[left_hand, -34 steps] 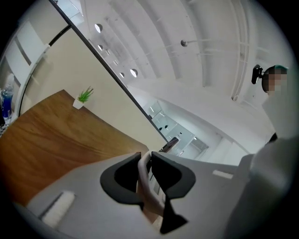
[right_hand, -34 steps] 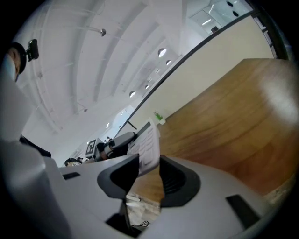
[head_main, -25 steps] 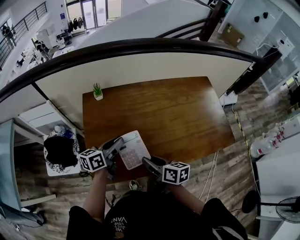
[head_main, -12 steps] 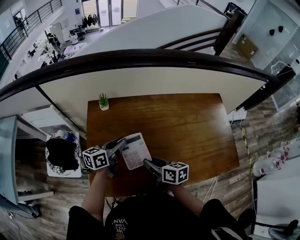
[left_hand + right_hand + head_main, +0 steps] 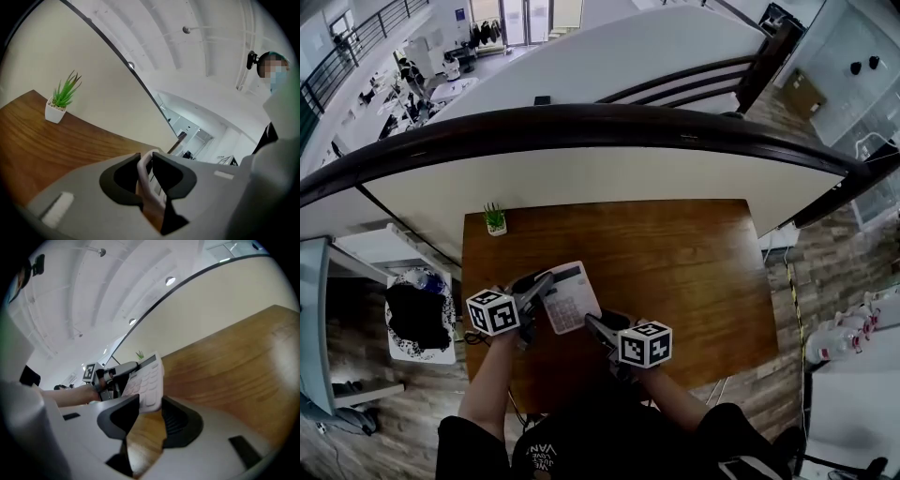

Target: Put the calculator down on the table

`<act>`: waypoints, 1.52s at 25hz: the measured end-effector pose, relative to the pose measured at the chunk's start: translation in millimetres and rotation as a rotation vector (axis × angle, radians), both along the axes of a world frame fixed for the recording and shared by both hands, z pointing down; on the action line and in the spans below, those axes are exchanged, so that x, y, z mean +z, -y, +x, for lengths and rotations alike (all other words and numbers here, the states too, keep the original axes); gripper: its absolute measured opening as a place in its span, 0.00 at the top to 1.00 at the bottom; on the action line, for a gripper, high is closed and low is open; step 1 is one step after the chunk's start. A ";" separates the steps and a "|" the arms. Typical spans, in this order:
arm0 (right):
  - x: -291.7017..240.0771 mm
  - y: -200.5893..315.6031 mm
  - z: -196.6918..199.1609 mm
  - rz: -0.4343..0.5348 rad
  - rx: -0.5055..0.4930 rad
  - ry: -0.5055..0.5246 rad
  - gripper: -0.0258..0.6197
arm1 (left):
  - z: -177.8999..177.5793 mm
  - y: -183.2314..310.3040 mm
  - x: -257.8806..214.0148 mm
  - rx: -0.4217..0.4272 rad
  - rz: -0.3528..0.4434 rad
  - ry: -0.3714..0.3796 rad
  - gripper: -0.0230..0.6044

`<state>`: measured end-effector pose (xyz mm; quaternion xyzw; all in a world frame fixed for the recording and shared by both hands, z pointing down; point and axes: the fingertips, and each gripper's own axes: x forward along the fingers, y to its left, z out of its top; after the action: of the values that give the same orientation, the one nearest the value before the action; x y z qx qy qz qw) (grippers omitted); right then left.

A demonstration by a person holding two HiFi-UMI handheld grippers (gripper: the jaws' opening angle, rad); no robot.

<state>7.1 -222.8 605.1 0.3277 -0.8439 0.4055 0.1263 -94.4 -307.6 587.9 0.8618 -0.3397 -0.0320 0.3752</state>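
The left gripper (image 5: 542,286) pinches the white calculator (image 5: 568,296) by its left edge. Its jaws have just been opening a little, with that edge between them. The calculator is tilted over the wooden table (image 5: 675,262), left of centre in the head view. The right gripper (image 5: 592,324) hangs just below the calculator's near corner, jaws apart — clamping nothing. A small potted plant (image 5: 495,219) stands at the table's upper left corner.

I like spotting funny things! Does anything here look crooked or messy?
Only the calculator looks odd. It is tilted, pinched by one edge in the left gripper, and is not lying flat on the table. The little plant stands upright, and nothing looks spilled or broken.
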 end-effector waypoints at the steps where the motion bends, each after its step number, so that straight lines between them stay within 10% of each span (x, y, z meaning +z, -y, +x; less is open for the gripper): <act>1: 2.4 4.5 1.5 0.000 0.000 -0.005 0.75 | 2.2 5.1 2.6 0.002 -0.002 0.007 0.85; 38: 67.7 119.4 -34.6 0.058 -0.084 -0.251 0.74 | -13.6 133.9 63.1 0.056 0.066 0.293 0.79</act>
<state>-27.5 -342.2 672.8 0.3440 -0.8457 0.3312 0.2383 -108.0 -441.5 651.0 0.8783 -0.3653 0.0934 0.2940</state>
